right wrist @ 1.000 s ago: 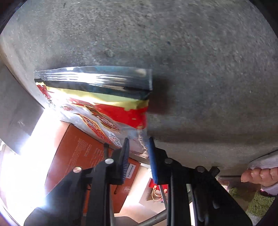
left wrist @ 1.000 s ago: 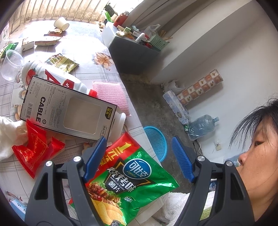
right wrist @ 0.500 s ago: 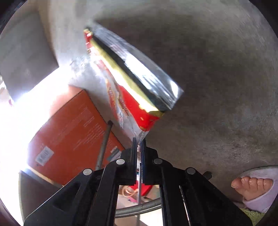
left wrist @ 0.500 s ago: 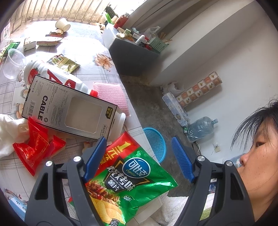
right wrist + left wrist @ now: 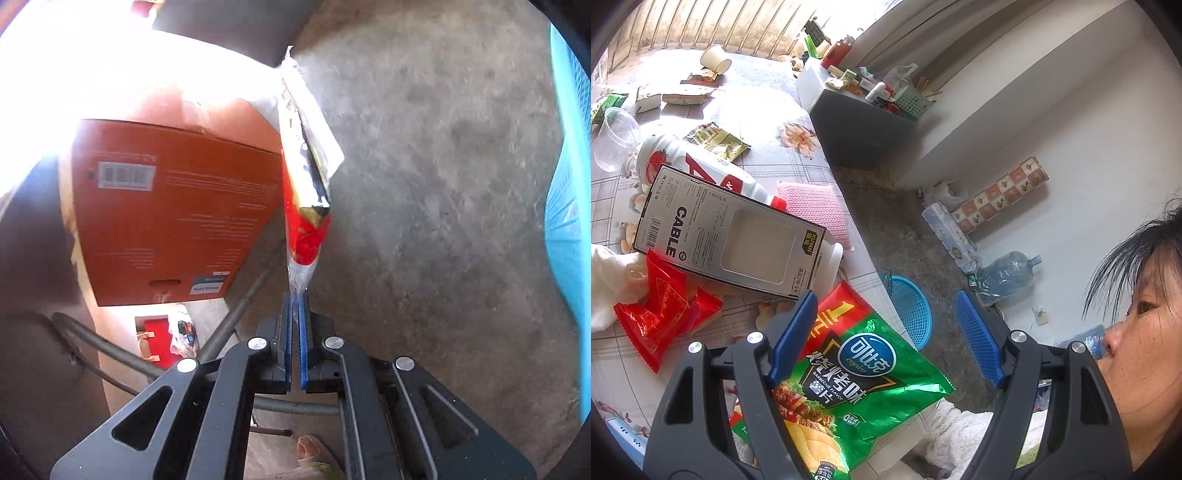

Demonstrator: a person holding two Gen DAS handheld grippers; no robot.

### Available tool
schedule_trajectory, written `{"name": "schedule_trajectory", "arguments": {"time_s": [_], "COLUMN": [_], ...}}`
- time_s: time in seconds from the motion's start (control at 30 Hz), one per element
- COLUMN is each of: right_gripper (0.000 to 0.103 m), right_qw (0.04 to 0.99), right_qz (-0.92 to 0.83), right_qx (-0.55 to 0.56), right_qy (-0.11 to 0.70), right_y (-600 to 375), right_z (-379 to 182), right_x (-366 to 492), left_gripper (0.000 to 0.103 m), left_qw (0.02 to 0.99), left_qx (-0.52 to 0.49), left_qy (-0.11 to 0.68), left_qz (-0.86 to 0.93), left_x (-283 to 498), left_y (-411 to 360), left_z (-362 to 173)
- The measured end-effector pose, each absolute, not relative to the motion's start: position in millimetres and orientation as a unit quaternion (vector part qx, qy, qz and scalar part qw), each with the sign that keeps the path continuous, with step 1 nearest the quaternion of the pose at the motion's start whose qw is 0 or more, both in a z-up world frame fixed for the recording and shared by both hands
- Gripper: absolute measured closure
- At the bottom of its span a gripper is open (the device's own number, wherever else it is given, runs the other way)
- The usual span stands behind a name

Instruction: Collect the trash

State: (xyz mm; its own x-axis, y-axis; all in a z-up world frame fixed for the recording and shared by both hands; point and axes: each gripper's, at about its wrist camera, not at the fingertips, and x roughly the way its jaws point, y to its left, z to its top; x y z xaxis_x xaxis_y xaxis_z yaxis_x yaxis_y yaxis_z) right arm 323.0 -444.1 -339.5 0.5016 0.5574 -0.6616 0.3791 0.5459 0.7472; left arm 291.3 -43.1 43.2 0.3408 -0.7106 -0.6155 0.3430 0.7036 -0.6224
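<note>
The right gripper point(image 5: 295, 295) was clamped on a red snack wrapper point(image 5: 304, 192); the left gripper point(image 5: 886, 325) stood open above a green chip bag point(image 5: 849, 384).

Sunlit room: white walls point(image 5: 1052, 110), grey concrete floor point(image 5: 424, 184), railed window point(image 5: 701, 26).

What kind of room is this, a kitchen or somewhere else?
Probably a lived-in room in a home, not clearly a kitchen: a table with a floral cloth strewn with snack wrappers, a big water jug on the concrete floor, and a blue basket.
</note>
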Motion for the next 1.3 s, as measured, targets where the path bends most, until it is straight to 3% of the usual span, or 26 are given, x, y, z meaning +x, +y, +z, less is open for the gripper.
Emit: {"name": "schedule_trajectory", "arguments": {"time_s": [0.2,0.4,0.53,0.57,0.63,0.67,0.97,1.03,1.13,1.3], "right_gripper": [0.1,0.099,0.093,0.093,0.071,0.068,0.066,0.066,0.066,0.074], "right_qw": [0.728,0.634,0.621,0.625,0.645,0.656,0.797,0.794,0.727,0.6], "right_qz": [0.018,-0.119,-0.169,-0.178,-0.207,-0.217,-0.243,-0.22,-0.2,-0.218], "right_qx": [0.546,0.607,0.609,0.599,0.562,0.546,0.283,0.242,0.238,0.316], "right_qy": [0.414,0.464,0.463,0.468,0.475,0.474,0.476,0.512,0.612,0.702], "right_y": [-547,-616,-631,-632,-629,-626,-556,-553,-561,-602], "right_z": [-280,-343,-360,-358,-344,-336,-242,-258,-331,-438], "right_x": [240,155,138,138,136,134,182,215,268,312], "left_gripper": [0.03,0.03,0.03,0.03,0.03,0.03,0.029,0.029,0.029,0.029], "left_qw": [0.793,0.783,0.785,0.787,0.791,0.794,0.81,0.811,0.809,0.813], "left_qx": [-0.208,-0.221,-0.22,-0.22,-0.22,-0.219,-0.217,-0.217,-0.223,-0.22], "left_qy": [0.458,0.455,0.448,0.446,0.445,0.444,0.441,0.443,0.446,0.454], "left_qz": [-0.345,-0.363,-0.367,-0.365,-0.358,-0.353,-0.319,-0.316,-0.311,-0.29], "left_x": [284,277,267,264,257,254,247,250,253,257], "left_y": [-42,-45,-44,-42,-37,-33,-12,-10,-8,-2], "left_z": [46,45,53,56,60,61,60,57,52,49]}}
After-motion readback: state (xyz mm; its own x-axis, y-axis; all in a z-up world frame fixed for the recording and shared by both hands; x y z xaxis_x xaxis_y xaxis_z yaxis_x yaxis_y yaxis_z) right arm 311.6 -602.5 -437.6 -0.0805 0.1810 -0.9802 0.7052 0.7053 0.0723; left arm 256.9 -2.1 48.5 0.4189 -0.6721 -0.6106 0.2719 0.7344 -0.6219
